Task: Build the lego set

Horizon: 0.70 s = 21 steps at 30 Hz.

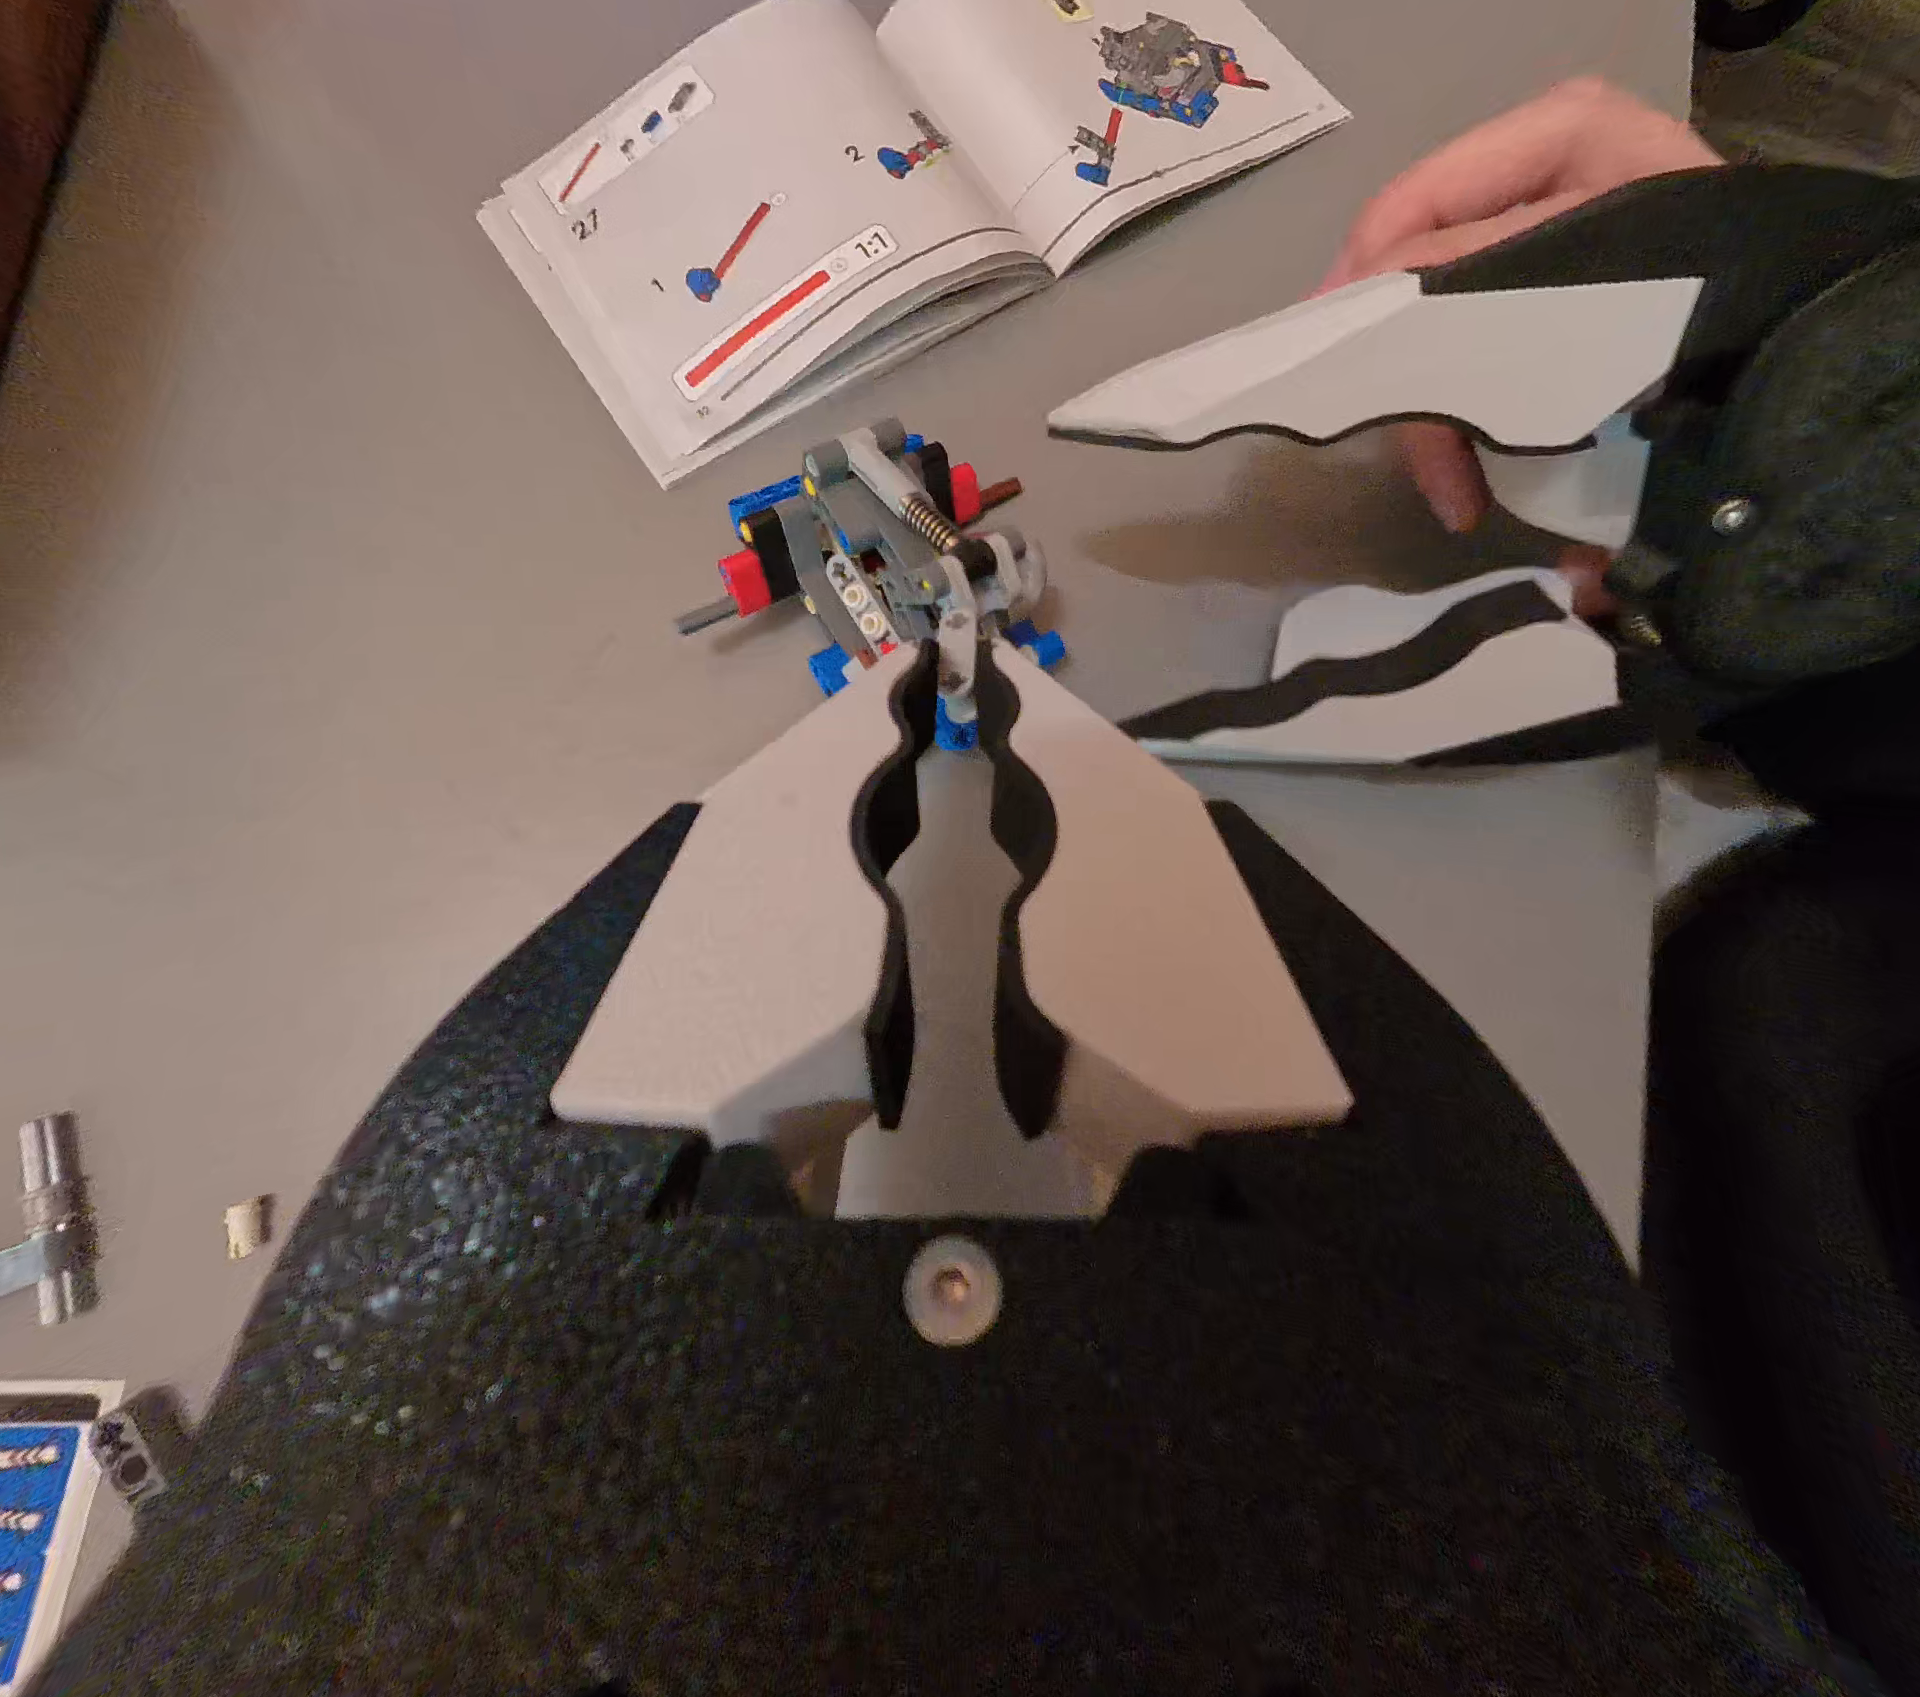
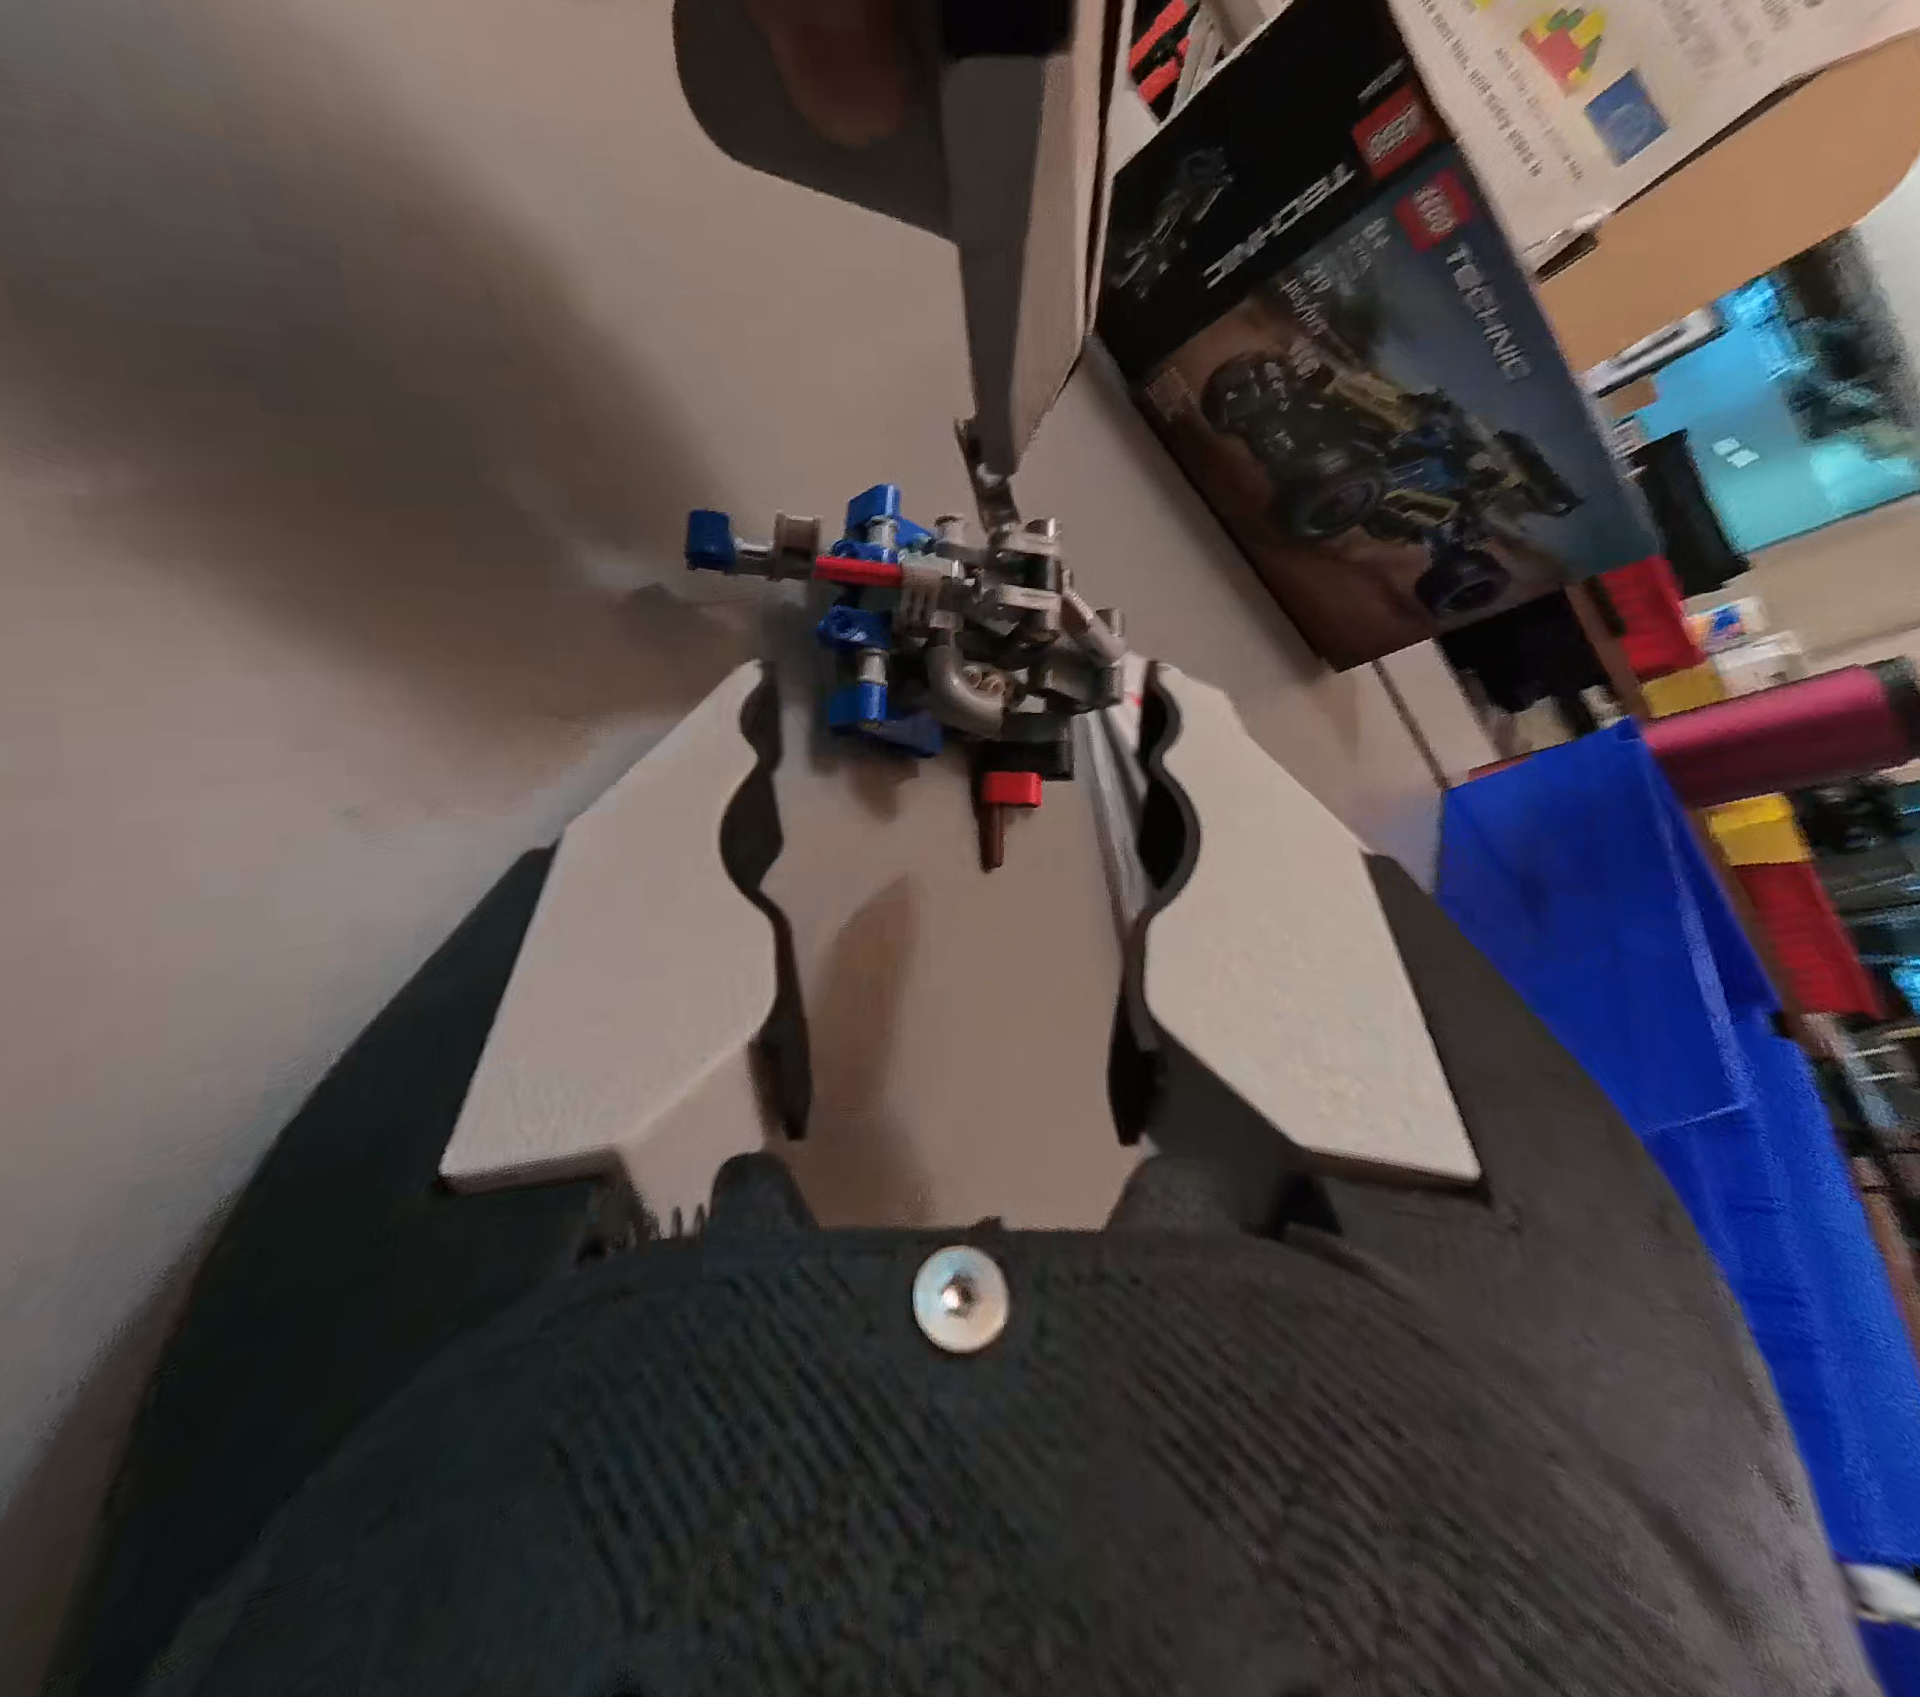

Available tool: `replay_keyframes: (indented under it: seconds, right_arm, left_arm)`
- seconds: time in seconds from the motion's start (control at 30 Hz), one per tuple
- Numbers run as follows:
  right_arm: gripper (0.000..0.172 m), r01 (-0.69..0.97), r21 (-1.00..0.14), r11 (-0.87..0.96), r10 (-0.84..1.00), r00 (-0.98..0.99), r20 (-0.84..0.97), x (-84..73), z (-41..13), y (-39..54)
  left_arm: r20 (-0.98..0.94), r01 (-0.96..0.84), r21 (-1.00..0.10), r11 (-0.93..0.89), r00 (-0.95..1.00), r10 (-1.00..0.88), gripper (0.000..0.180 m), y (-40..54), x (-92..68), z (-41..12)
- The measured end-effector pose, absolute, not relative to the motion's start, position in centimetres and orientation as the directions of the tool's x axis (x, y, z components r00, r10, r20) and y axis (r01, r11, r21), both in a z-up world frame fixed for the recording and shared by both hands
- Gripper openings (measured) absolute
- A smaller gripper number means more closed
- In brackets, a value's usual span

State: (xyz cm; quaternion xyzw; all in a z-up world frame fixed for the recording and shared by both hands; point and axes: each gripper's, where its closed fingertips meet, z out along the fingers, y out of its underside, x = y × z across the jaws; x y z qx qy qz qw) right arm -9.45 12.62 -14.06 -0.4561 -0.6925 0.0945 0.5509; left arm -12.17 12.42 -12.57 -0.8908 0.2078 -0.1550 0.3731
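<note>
I keep the left gripper (image 1: 951, 671) fingers pinched steady on the toy model's (image 1: 883, 546) grey lever on the bench (image 1: 312, 608), right gripper (image 2: 956, 712) fingers wide, empty, squared around it.

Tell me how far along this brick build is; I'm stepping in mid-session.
Done: a compact blue, grey and red assembly with a spring stands on the grey table. In hand: the left gripper pinches a light grey beam on it; the right gripper is open beside it. Left: the booklet lies open mid-way, and loose parts wait at the table edge.
</note>
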Motion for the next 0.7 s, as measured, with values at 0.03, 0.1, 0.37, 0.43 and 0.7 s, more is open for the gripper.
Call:
replay_keyframes:
  seconds: [0.03, 0.1, 0.37, 0.43, 0.7]
  right_arm:
    - [0.076, 0.525, -0.663, 0.533, 0.769, 0.026, 0.639, -9.4, -14.3, 12.5]
    - [0.086, 0.48, -0.725, 0.494, 0.814, 0.036, 0.579, -9.8, -14.0, 12.0]
    - [0.1, 0.465, -0.721, 0.513, 0.799, 0.047, 0.599, -11.8, -14.4, 13.0]
    - [0.1, 0.446, -0.729, 0.519, 0.804, 0.034, 0.593, -11.9, -14.3, 12.8]
    - [0.103, 0.451, -0.757, 0.473, 0.851, -0.012, 0.524, -11.6, -14.7, 11.6]
  left_arm:
    - [0.143, -0.251, -0.711, -0.657, 0.863, -0.484, 0.004, 12.4, -12.1, -12.6]
    - [0.161, -0.25, -0.688, -0.682, 0.863, -0.479, 0.004, 12.5, -12.1, -12.7]
    - [0.198, -0.259, -0.598, -0.759, 0.869, -0.453, 0.004, 12.6, -12.2, -13.6]
    - [0.203, -0.25, -0.59, -0.768, 0.874, -0.441, 0.004, 12.5, -12.2, -13.6]
    - [0.204, -0.217, -0.582, -0.784, 0.894, -0.399, 0.004, 12.2, -12.9, -13.5]
